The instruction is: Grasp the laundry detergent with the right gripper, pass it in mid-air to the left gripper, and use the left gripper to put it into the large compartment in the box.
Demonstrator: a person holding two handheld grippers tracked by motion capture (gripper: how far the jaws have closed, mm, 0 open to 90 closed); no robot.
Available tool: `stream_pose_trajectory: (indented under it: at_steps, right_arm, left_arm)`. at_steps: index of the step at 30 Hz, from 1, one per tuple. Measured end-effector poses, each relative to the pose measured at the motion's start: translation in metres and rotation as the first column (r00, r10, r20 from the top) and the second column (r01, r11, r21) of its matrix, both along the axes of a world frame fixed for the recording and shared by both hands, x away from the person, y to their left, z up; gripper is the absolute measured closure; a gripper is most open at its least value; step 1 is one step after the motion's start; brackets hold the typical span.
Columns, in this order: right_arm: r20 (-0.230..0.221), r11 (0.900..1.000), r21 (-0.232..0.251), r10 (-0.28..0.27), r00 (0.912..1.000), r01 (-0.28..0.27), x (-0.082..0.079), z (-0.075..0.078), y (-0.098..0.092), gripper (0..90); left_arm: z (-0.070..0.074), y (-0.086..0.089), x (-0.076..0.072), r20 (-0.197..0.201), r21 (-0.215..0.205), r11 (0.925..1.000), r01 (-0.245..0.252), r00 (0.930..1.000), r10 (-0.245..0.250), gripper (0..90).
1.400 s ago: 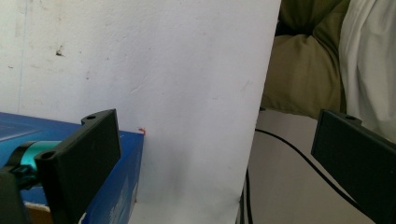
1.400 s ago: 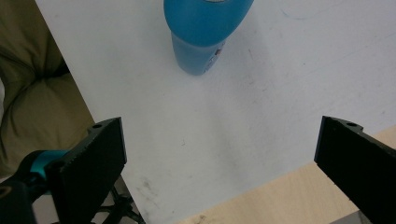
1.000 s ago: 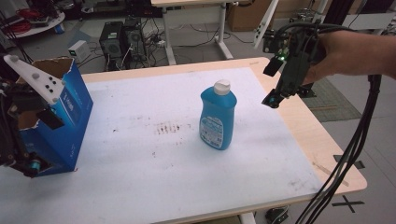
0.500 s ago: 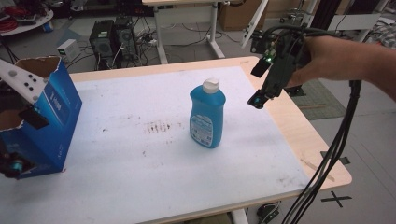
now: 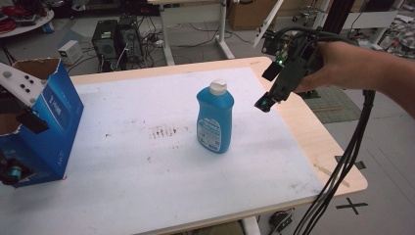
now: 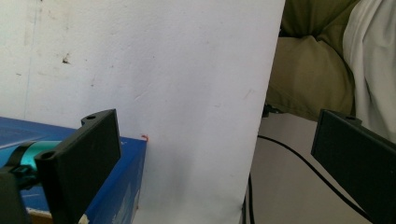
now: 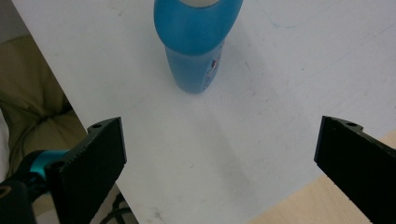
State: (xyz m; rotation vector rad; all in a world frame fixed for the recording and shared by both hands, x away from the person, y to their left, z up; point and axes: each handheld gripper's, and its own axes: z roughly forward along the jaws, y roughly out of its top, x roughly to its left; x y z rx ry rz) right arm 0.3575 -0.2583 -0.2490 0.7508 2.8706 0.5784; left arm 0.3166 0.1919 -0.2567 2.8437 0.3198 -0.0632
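Observation:
A blue dish-soap bottle [image 5: 215,117] with a white cap stands upright near the middle of the white-covered table [image 5: 147,196]. My right gripper [image 5: 266,95] hangs in the air to the bottle's right, a short way off and about level with its top. In the right gripper view its jaws [image 7: 224,135] stand wide open and the bottle [image 7: 196,42] lies ahead of them. A blue cardboard box [image 5: 54,122] with an open top stands at the table's left edge. My left gripper [image 5: 22,142] is at that box. In the left gripper view its jaws [image 6: 219,130] are open, the box [image 6: 126,182] beside the left one.
Bare wood of the table [image 5: 313,132] shows along the right side. Cables [image 5: 342,166] trail down from the right gripper past the table's right corner. Computer towers [image 5: 115,41] and another desk stand on the floor behind. The person's clothing [image 6: 317,60] lies beyond the near edge.
My right gripper has drawn a little closer to the bottle. The whole scene has slid slightly left in the high view. The left gripper has stayed at the box.

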Motion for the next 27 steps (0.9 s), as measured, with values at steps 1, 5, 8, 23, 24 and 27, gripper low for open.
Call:
stream_pose_trajectory:
  at_steps: [1, 5, 8, 23, 24, 27]
  right_arm:
    - [0.002, 1.000, 0.012, -0.010, 1.0000, 0.010, -0.001, 0.000, 0.000, 1.3]
    - [0.001, 0.998, 0.044, -0.040, 0.9992, 0.040, -0.003, -0.005, 0.001, 1.3]
    - [-0.006, 0.995, 0.084, -0.061, 0.9981, 0.061, -0.006, -0.011, 0.003, 1.3]
    - [0.018, 0.962, 0.242, -0.131, 0.9913, 0.123, -0.013, -0.038, 0.006, 1.3]
    - [0.024, 0.961, 0.246, -0.138, 0.9902, 0.127, -0.013, -0.040, 0.006, 1.3]
    - [0.028, 0.954, 0.262, -0.156, 0.9874, 0.143, -0.014, -0.046, 0.005, 1.3]
  left_arm:
    - [0.000, 0.000, 0.000, 0.000, 0.000, 1.0000, 0.001, 1.0000, -0.001, 1.7]
    - [0.001, 0.000, 0.000, 0.008, -0.003, 1.0000, 0.000, 1.0000, 0.000, 1.7]
    - [0.001, 0.000, 0.000, 0.015, -0.010, 0.9999, -0.002, 0.9999, 0.003, 1.7]
    - [0.003, -0.012, 0.005, 0.033, -0.022, 0.9996, 0.020, 0.9993, -0.019, 1.7]
    - [0.002, -0.013, 0.006, 0.036, -0.024, 0.9995, 0.019, 0.9992, -0.019, 1.7]
    - [0.001, -0.015, 0.006, 0.035, -0.020, 0.9995, 0.026, 0.9991, -0.025, 1.7]
